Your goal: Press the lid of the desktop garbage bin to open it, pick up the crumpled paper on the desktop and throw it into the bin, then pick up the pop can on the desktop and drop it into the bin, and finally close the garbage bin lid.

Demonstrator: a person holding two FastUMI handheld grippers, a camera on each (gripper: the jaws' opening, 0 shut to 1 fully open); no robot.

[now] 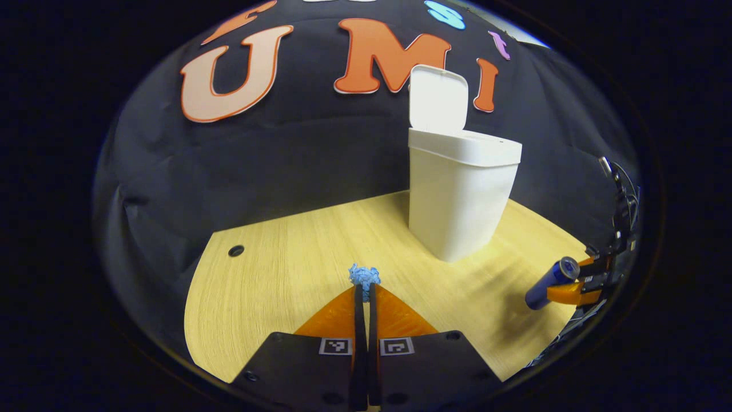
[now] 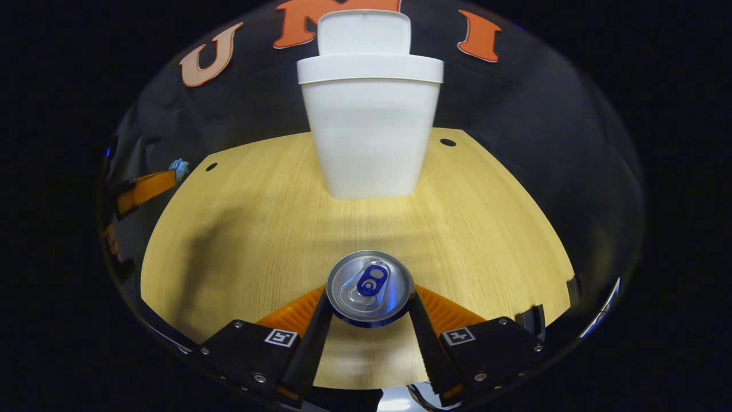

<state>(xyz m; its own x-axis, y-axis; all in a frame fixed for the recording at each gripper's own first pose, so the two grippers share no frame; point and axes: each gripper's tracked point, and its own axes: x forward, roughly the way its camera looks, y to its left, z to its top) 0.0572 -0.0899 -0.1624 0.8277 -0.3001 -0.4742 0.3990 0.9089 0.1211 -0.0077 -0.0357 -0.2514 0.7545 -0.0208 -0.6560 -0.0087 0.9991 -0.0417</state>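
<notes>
The white bin (image 1: 460, 194) stands at the back of the wooden desk with its lid (image 1: 438, 97) flipped up. My left gripper (image 1: 365, 286) is shut on a small blue crumpled paper (image 1: 364, 275), held above the desk. In the right gripper view the bin (image 2: 370, 129) is straight ahead with its lid (image 2: 364, 31) up. My right gripper (image 2: 369, 300) is shut on the blue pop can (image 2: 370, 288), whose silver top faces the camera. In the left gripper view that can (image 1: 552, 282) pokes out of the right gripper (image 1: 572, 286) at the far right.
The wooden desk (image 2: 257, 229) has small round holes (image 1: 235, 250) near its back corners. In the right gripper view the left gripper (image 2: 148, 186) with the paper (image 2: 180, 167) hovers at the far left. Open desk surface lies between both grippers and the bin.
</notes>
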